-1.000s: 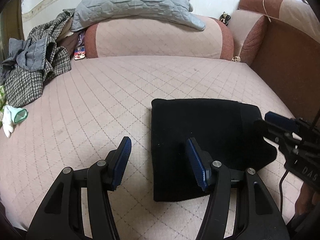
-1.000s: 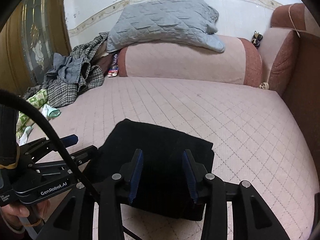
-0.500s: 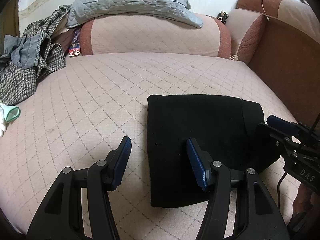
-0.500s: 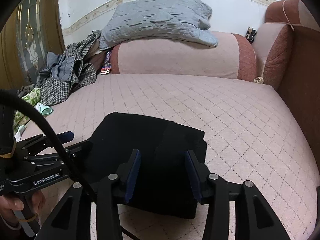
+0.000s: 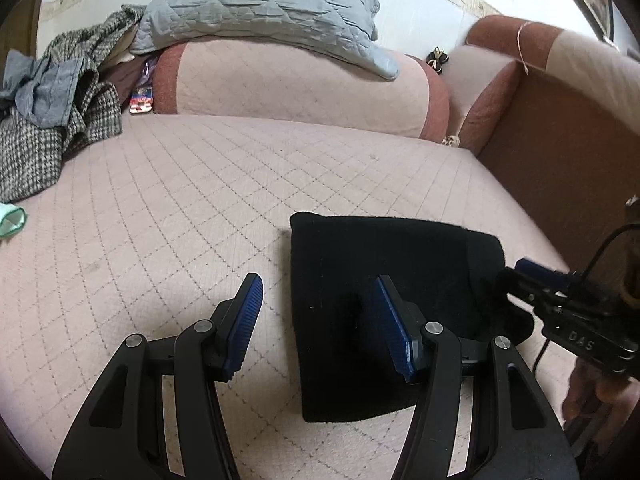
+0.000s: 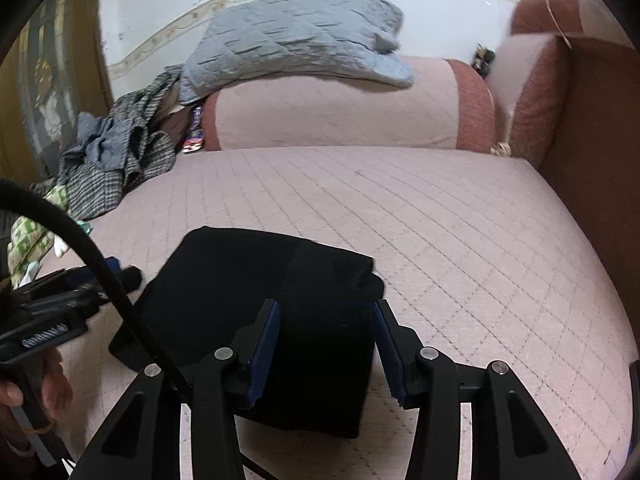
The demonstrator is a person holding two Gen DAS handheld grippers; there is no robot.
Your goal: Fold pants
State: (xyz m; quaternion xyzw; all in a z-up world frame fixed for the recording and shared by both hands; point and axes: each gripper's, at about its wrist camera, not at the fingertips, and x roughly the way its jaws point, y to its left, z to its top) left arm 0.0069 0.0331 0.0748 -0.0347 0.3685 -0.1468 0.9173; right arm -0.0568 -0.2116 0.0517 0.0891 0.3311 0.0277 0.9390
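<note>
Pants (image 5: 384, 292): black, folded to a thick near-square pad w/ rounded corners, flat on pink quilted sofa seat (image 5: 180, 200), at 6 o'clock of the bolster (image 5: 288, 80).
Left view only: right gripper (image 5: 536, 270) enters at 3 o'clock, by the pad's right edge; mint item (image 5: 10, 220) at 9 o'clock on seat edge.
Right view only: left gripper (image 6: 116, 274) at 9 o'clock beside the pad, a hand (image 6: 36, 384) on its handle, black cable (image 6: 100, 272) arcing across; green-print cloth (image 6: 28, 240) at 9; a lower layer pokes out at pad's near-left corner.
Left gripper, own view (image 5: 316, 312): jaws spread, nothing between pads; one finger over bare seat, other over the pad's left part.
Right gripper, own view (image 6: 326, 322): jaws have just been opening; pad's right part sits between fingers (image 6: 268, 336), whether pads touch it can't tell.
Both views: grey quilt (image 5: 260, 8) atop bolster; tweed and grey clothes heap (image 5: 52, 108) at 10 o'clock.
Containers: cannot tell any.
</note>
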